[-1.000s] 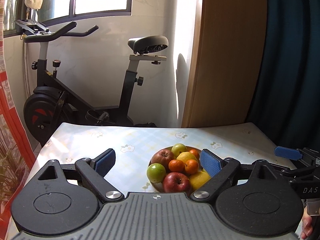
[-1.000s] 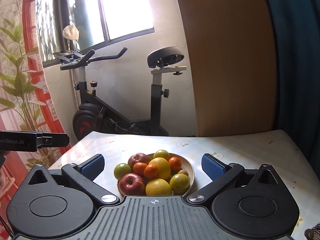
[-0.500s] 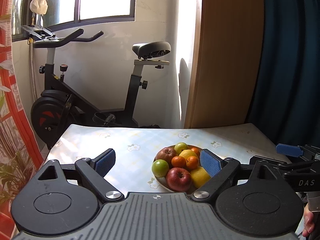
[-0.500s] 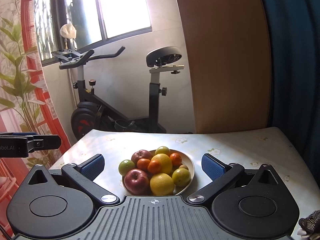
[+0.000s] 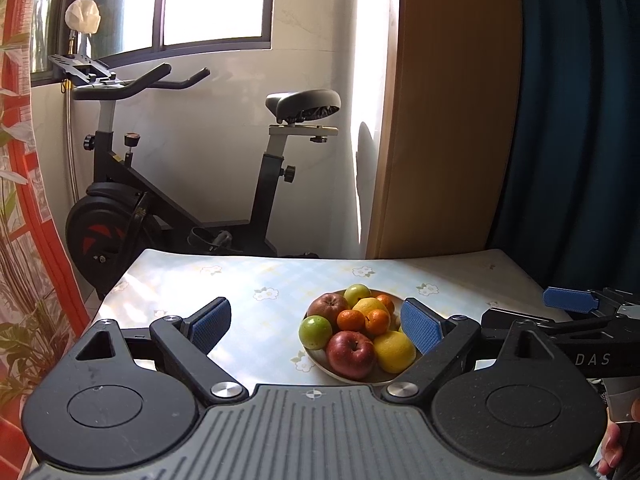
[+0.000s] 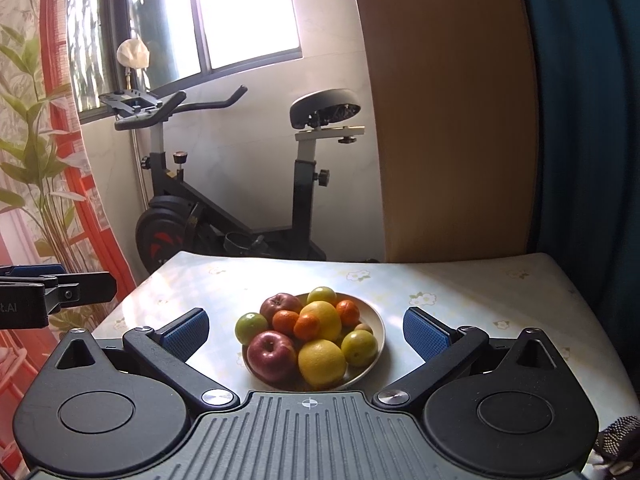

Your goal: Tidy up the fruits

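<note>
A beige plate [image 6: 376, 316] heaped with fruit sits on the table; it also shows in the left wrist view [image 5: 320, 366]. It holds red apples [image 6: 271, 356], green apples [image 6: 251, 327], yellow citrus [image 6: 322, 363] and small oranges [image 6: 307, 327]. My left gripper [image 5: 316, 326] is open and empty, held above the table with the plate by its right finger. My right gripper [image 6: 306, 330] is open and empty, with the plate seen between its fingers, further out. The right gripper shows at the right edge of the left wrist view [image 5: 572, 300].
The table [image 6: 460, 292] has a pale flowered cloth. Behind it stand an exercise bike [image 5: 132, 208], a wooden panel [image 5: 452, 120] and a dark blue curtain [image 5: 580, 120]. A red patterned curtain [image 6: 60, 180] hangs at the left.
Both grippers have shifted slightly, so the plate sits a little more to the right in both views. Both stay open and empty.
</note>
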